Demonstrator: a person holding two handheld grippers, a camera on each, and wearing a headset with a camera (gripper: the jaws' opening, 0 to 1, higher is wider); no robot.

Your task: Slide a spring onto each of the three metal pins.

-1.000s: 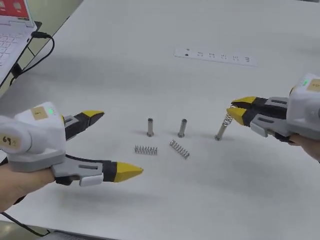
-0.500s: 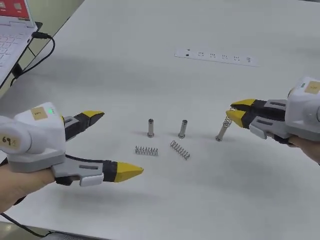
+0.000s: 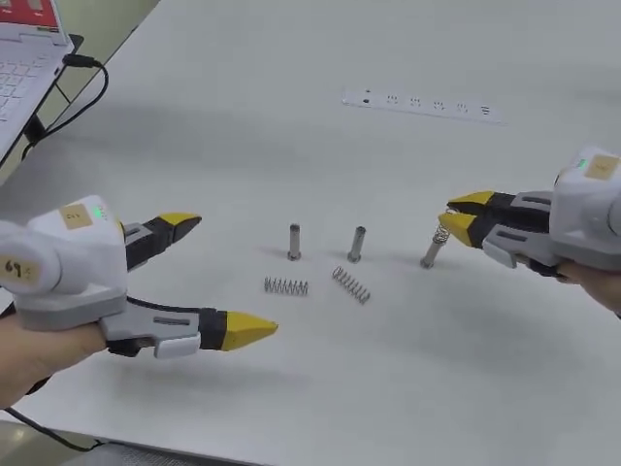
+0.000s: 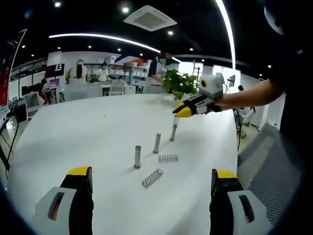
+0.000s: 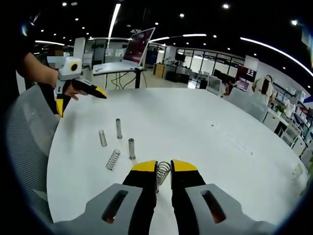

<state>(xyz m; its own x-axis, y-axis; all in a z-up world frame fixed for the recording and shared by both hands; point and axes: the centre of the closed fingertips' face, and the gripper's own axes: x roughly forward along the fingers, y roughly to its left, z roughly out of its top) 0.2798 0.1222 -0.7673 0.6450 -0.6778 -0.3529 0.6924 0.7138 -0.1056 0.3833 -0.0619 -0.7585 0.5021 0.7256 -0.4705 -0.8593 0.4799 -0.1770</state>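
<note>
Three metal pins stand in a row on the white table [image 3: 320,388]: the left pin [image 3: 294,241], the middle pin [image 3: 357,244] and the right pin [image 3: 430,254], which leans. My right gripper [image 3: 457,215] is shut on a spring [image 3: 441,234] at the top of the leaning pin; the right gripper view shows that spring [image 5: 163,172] pinched between the yellow tips of my right gripper [image 5: 164,167]. Two loose springs [image 3: 286,286] [image 3: 350,285] lie in front of the pins. My left gripper [image 3: 221,277] hovers wide open to their left, holding nothing.
A white power strip [image 3: 424,105] lies at the back of the table. A laptop [image 3: 19,58] and its black cable [image 3: 73,102] sit at the far left edge. The table's front edge runs close below my left gripper.
</note>
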